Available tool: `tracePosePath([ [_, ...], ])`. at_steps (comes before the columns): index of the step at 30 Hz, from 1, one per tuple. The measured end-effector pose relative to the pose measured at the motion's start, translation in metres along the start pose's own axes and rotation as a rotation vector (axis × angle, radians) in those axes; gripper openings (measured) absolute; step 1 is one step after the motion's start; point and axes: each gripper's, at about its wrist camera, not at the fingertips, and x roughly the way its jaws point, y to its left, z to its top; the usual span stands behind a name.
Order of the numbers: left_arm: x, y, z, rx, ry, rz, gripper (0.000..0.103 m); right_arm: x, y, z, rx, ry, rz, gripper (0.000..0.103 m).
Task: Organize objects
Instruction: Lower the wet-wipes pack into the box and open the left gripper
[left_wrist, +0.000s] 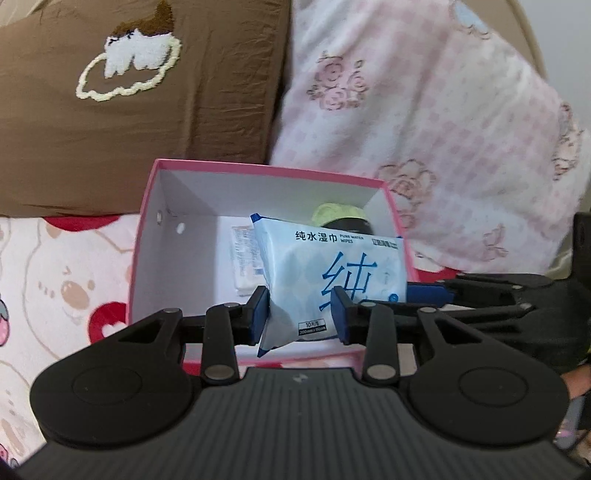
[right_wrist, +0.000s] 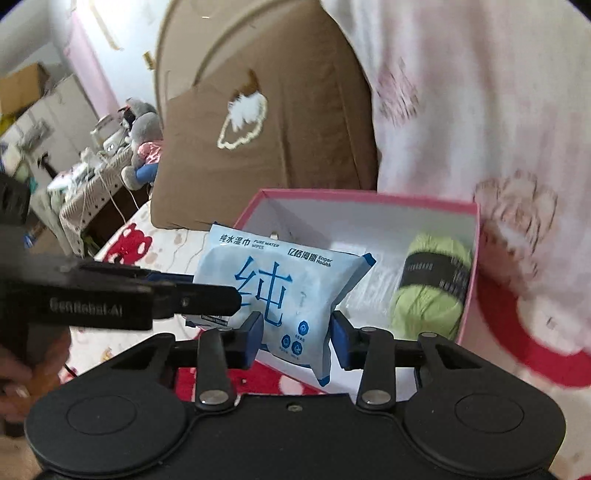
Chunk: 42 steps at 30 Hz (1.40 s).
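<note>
Both grippers on one wet-wipes pack (left_wrist: 328, 273). Left gripper (left_wrist: 300, 314): jaws narrow, pads pressing the pack's lower end from both sides. Right gripper (right_wrist: 297, 334): jaws narrow too, pack's lower corner wedged between the blue pads, which look to be touching it. Pack hangs upright over the pink box (left_wrist: 147, 236), just ahead of both sets of jaws, above the near rim. In right wrist view, left gripper comes in from the left side, clamped on the pack's edge. Inside box, beyond and right of the jaws: green yarn ball (right_wrist: 432, 284) w/ black band, against the right wall. Box sits on a cartoon-print bed sheet (left_wrist: 55, 277); brown pillow (left_wrist: 129, 110) and pink floral pillow (left_wrist: 424, 110) behind it.
</note>
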Motion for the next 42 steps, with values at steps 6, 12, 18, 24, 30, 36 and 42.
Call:
tracePosePath([
  [6,0.026,0.012,0.004,-0.016,0.012,0.001,0.034,0.023,-0.008,0.010,0.043,0.032,-0.003,0.045],
  [12,0.048,0.019,-0.004,-0.022,0.047,0.052,0.033,0.053,-0.016,0.008,0.070,0.109,-0.033,0.040],
  [18,0.070,0.033,-0.006,-0.043,0.075,0.046,0.034,0.074,-0.025,0.010,0.108,0.139,-0.038,0.038],
  [24,0.099,0.040,-0.013,-0.055,0.104,-0.004,0.032,0.090,-0.030,-0.001,0.082,0.185,-0.126,0.036],
  [30,0.113,0.041,-0.017,-0.076,0.124,-0.010,0.033,0.100,-0.039,-0.009,0.079,0.203,-0.162,0.035],
  [36,0.126,0.043,-0.020,-0.129,0.165,0.003,0.031,0.102,-0.035,-0.011,0.051,0.222,-0.215,0.030],
  [42,0.137,0.044,-0.024,-0.187,0.176,-0.008,0.026,0.107,-0.034,-0.013,0.054,0.238,-0.225,0.025],
])
